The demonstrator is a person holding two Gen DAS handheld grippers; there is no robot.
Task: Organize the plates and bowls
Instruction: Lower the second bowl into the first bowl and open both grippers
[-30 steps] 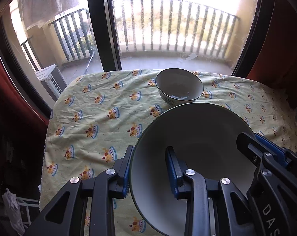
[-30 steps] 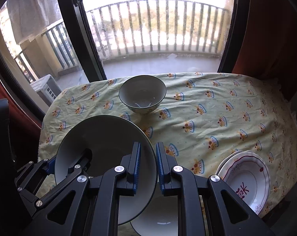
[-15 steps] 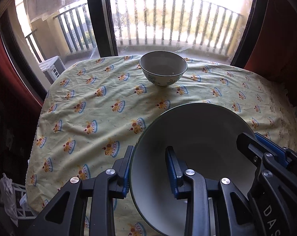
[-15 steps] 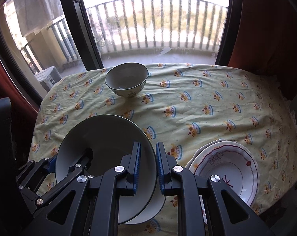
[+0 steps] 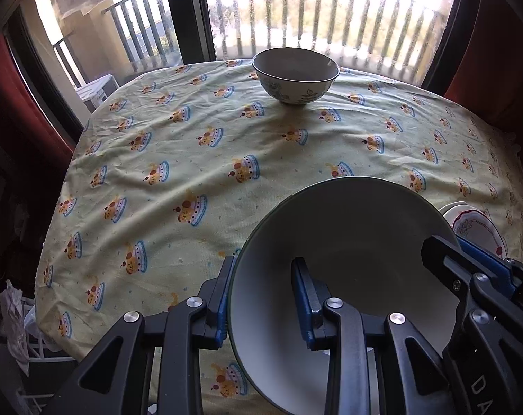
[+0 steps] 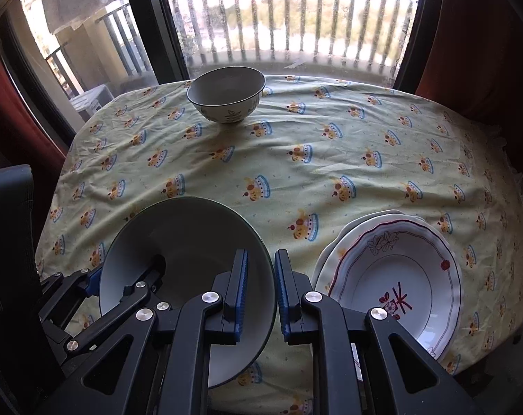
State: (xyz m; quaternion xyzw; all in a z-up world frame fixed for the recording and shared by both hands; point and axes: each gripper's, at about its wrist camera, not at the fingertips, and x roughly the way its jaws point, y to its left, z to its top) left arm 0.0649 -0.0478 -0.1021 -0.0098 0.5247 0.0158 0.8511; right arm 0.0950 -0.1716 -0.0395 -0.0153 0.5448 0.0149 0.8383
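A large white bowl with a dark green rim (image 5: 351, 252) (image 6: 188, 242) hangs tilted just above the near part of the table, held by both grippers. My left gripper (image 5: 263, 297) (image 6: 123, 276) is shut on its left wall, one finger inside and one outside. On the bowl's right wall my right gripper (image 6: 261, 290) (image 5: 469, 269) is shut the same way. A smaller white bowl with a leaf pattern (image 5: 296, 72) (image 6: 226, 93) stands upright at the far side. A stack of white plates with a red-lined scalloped rim (image 6: 393, 269) (image 5: 476, 224) lies at the near right.
A yellow tablecloth printed with crowned cakes (image 6: 313, 145) covers the round table. Behind it is a balcony window with dark frames (image 5: 199, 10) and red curtains on both sides. A dark chair back (image 6: 5, 214) stands at the near left edge.
Both grippers have drawn back and sunk with the large bowl. The small bowl now sits farther off and higher in both views, and more of the plate stack shows at the right.
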